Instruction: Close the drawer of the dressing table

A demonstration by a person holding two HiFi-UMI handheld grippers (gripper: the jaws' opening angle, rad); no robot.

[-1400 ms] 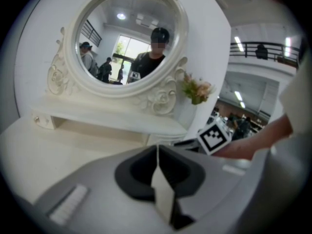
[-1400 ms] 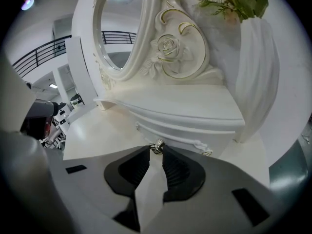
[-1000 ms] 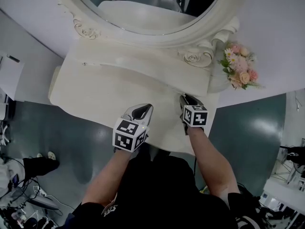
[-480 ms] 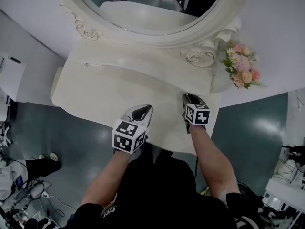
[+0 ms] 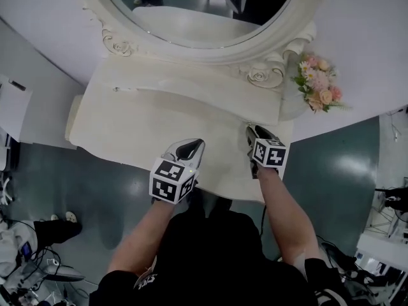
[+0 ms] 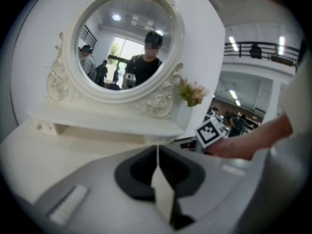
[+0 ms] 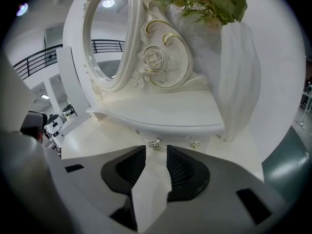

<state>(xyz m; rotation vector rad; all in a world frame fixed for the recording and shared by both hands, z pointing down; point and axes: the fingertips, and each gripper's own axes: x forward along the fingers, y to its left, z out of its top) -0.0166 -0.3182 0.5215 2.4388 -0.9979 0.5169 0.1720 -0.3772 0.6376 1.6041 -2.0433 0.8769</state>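
White dressing table (image 5: 159,123): right gripper (image 7: 156,151) jaws opening, empty, drawer knob (image 7: 155,144) just ahead; left gripper (image 6: 157,149) jaws together, empty.

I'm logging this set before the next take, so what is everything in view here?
dressing table: one, cream-white, centre of the head view
raised shelf: one, cream-white, along the table's back
mirror: one, oval, ornate cream frame, above the shelf
drawer knobs: two, silvery, under the shelf's right end
flowers: one bunch, pink and peach, table's back right corner
vase: one, white, holding the flowers
floor: one, dark grey-green, around the table
left gripper: one, grey, jaws together, over the table's front
right gripper: one, grey, jaws opening, nothing between them, facing the knobs
forearms: two, bare, behind the grippers
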